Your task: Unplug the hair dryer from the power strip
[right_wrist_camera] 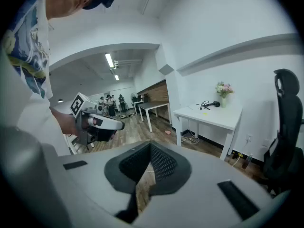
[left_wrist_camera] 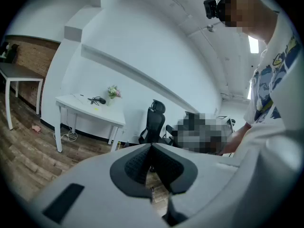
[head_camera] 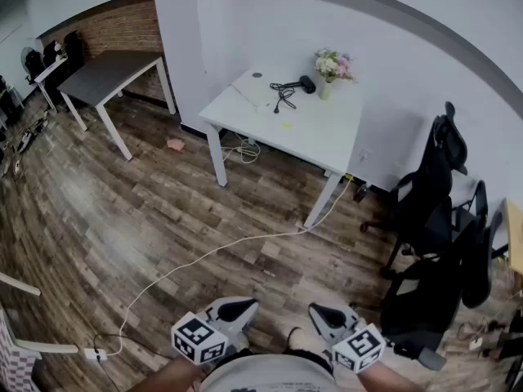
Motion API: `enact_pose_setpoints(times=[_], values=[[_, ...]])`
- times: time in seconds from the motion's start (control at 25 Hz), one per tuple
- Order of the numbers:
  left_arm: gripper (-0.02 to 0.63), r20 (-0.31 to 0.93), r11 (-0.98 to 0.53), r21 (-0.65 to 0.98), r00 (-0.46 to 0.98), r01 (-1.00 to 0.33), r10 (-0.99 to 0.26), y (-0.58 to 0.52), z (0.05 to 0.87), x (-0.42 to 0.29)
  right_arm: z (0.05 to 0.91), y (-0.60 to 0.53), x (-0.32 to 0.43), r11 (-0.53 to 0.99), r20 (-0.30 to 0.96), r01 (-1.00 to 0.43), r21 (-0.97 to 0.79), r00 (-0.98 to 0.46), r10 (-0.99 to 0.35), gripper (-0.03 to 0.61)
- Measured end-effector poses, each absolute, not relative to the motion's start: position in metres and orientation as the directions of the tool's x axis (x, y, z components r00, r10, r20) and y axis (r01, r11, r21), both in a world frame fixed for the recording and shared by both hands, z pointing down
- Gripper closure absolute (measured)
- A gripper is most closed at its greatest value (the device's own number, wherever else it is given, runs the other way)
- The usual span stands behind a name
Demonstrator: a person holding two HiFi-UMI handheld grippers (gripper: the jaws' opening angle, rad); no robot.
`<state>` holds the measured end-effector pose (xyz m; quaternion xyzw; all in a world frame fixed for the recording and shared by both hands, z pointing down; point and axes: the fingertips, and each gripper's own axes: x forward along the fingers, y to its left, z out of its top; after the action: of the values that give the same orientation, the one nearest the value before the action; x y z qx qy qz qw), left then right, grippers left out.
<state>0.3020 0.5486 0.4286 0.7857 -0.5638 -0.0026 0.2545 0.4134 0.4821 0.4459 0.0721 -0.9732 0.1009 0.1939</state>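
Observation:
The black hair dryer [head_camera: 306, 84] lies on the far white table [head_camera: 327, 137], its black cord [head_camera: 283, 94] coiled beside it, next to a vase of flowers [head_camera: 331, 65]. I cannot make out a power strip from here. Both grippers are held close to the person's body, far from the table. The left gripper [head_camera: 235, 306] and the right gripper [head_camera: 324, 311] are shut, with nothing between their pads. The left gripper view shows its jaws [left_wrist_camera: 152, 146] touching and the hair dryer [left_wrist_camera: 99, 100] small in the distance. The right gripper [right_wrist_camera: 150, 145] also faces the hair dryer [right_wrist_camera: 214, 104].
A white cable [head_camera: 221, 247] runs over the wooden floor from the table to a plug box [head_camera: 94, 354] at the near left. Black office chairs [head_camera: 433, 219] stand at the right. A grey table [head_camera: 110, 72] stands by the brick wall at the back left.

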Motion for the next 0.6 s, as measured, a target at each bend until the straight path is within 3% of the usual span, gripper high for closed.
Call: enact_pose_setpoints(times=[0.6], values=[[0.611, 0.32, -0.208, 0.362, 0.331, -0.909, -0.888, 0.467, 0.424, 0.434, 0.441, 0.419, 0.517, 0.98, 0.359, -0.09, -0.18, -0.933, -0.019, 0.581]])
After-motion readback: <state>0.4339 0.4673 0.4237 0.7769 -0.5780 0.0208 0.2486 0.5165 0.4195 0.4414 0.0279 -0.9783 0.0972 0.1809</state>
